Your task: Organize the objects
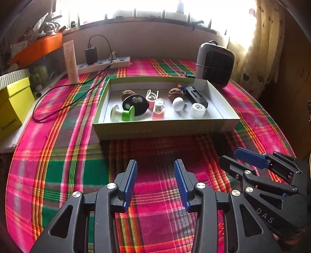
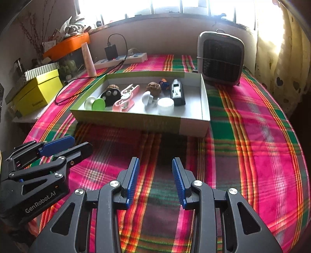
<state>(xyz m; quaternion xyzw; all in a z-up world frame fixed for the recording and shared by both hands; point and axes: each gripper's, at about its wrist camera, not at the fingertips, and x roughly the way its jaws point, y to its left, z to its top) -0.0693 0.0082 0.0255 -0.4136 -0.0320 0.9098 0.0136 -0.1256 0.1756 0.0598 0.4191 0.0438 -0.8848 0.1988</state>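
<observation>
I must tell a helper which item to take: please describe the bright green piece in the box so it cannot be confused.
Find the shallow open box on the plaid cloth. At its near left corner lies a spool-shaped piece with a bright green end and a whitish end. It leans beside a black disc and is the only green item inside.

Strong daylight pours in through the far window [image 1: 155, 7], which is blown out to plain white in both views, and glare bleeds onto the curtain [image 1: 258, 39] at the far right. The plaid cloth [image 1: 58, 155] is evenly lit and vivid. The shallow box [image 1: 161, 128] throws a dark shadow toward the near side (backlighting does that). Both views are sharp in the middle, while straight edges bow strongly outward and the corners fall to black.
</observation>
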